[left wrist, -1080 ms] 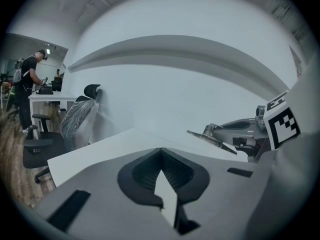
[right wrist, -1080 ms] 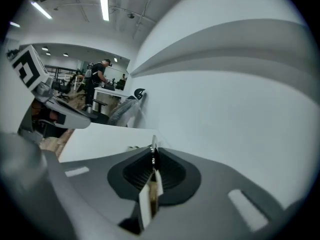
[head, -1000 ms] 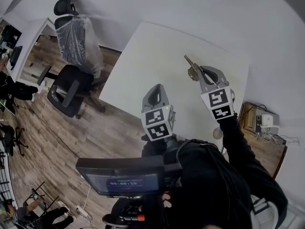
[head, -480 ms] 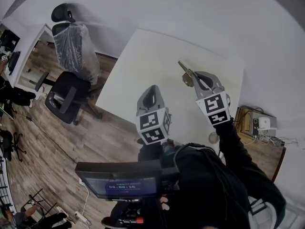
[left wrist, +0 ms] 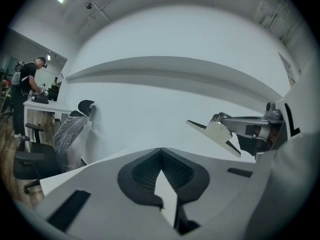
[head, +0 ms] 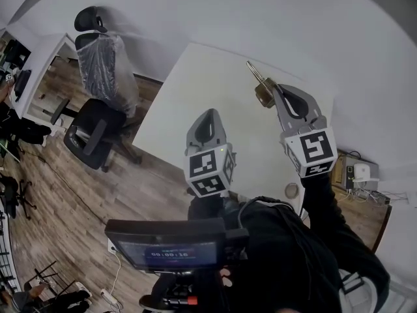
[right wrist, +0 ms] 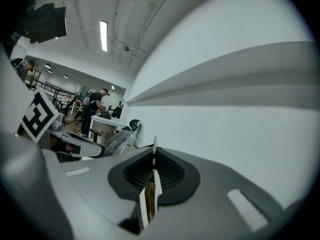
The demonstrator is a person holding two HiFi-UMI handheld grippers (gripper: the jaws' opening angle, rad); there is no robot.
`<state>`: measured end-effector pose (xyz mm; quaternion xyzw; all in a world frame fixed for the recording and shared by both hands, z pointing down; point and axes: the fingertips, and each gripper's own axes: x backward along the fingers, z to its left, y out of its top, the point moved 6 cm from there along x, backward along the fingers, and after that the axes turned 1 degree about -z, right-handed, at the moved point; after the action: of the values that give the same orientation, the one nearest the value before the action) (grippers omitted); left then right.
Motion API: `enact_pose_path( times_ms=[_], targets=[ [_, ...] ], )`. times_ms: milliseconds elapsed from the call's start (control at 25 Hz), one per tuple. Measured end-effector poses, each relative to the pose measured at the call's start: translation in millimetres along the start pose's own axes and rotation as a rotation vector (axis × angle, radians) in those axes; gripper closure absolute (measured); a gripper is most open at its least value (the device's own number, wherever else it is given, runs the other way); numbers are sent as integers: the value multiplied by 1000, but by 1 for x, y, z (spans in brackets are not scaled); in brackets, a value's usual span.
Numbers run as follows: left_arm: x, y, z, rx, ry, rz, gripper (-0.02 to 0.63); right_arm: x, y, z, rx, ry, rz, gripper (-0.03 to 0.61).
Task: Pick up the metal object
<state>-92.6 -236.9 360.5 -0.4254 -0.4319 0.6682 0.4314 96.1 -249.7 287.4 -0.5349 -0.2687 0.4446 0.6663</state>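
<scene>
The metal object is a key (head: pixel 260 79) with a brass-coloured head. My right gripper (head: pixel 275 92) is shut on that head and holds the key in the air above the white table (head: pixel 189 93), blade pointing away. In the right gripper view the key (right wrist: pixel 154 154) shows edge-on between the pads. The left gripper view has the key (left wrist: pixel 216 130) at the right, in the other gripper's tips. My left gripper (head: pixel 208 115) hangs lower left of the key, its jaws together with nothing in them.
A plastic-wrapped office chair (head: pixel 99 57) stands left of the table. A wooden box with small devices (head: pixel 357 168) sits at the right. A small round thing (head: pixel 292 190) lies near the table's near right corner. People work at a desk (right wrist: pixel 102 118) far off.
Both grippers have risen. The right one, still closed on the key, has climbed more and now stands higher than the left.
</scene>
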Motion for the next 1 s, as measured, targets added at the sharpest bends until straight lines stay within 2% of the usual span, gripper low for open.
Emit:
enact_pose_path(
  times_ms=[400,1000],
  targets=[
    [14,38,-26,-34,-43,-97,614,34,39,-15,-66,-35,-154,574],
    [24,61,-32,-37,-93,-159,614,44,54,-13,-87,-66,-215,574]
  ],
)
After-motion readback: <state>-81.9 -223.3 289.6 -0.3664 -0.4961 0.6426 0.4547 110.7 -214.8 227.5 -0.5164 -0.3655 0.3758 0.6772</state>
